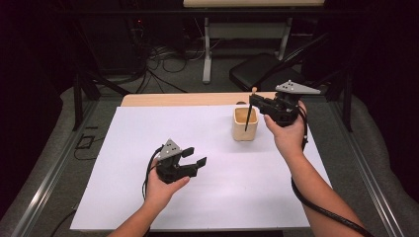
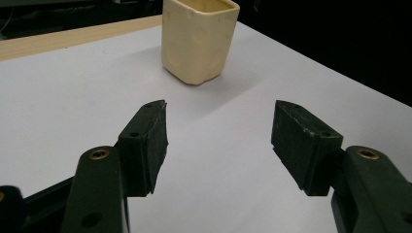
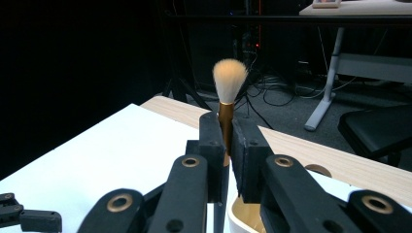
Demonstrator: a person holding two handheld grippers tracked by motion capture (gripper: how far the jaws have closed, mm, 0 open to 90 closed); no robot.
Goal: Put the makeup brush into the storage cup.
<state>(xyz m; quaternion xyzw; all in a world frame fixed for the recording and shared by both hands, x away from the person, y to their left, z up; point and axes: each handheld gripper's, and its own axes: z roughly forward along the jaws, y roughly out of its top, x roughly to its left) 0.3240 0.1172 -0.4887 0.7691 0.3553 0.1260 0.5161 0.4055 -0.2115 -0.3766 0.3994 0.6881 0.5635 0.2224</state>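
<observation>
A cream square cup (image 1: pixel 245 124) stands upright on the white sheet (image 1: pixel 148 148), right of centre. My right gripper (image 1: pixel 253 100) hovers just above the cup, shut on a makeup brush (image 1: pixel 248 116) whose dark handle points down into the cup. In the right gripper view the brush (image 3: pixel 227 92) stands upright between the jaws, pale bristles on top, gold ferrule below, with the cup rim (image 3: pixel 243 213) underneath. My left gripper (image 1: pixel 194 157) rests low over the sheet, open with nothing between its jaws. In the left gripper view, the gripper (image 2: pixel 218 128) faces the cup (image 2: pixel 198 39).
The white sheet covers most of a wooden table (image 1: pixel 173 99), whose bare strip shows at the back. Beyond the table stand a black chair (image 1: pixel 262 71), a desk leg (image 1: pixel 206 49) and floor cables (image 1: pixel 163 59). Metal rails (image 1: pixel 54 168) flank the table.
</observation>
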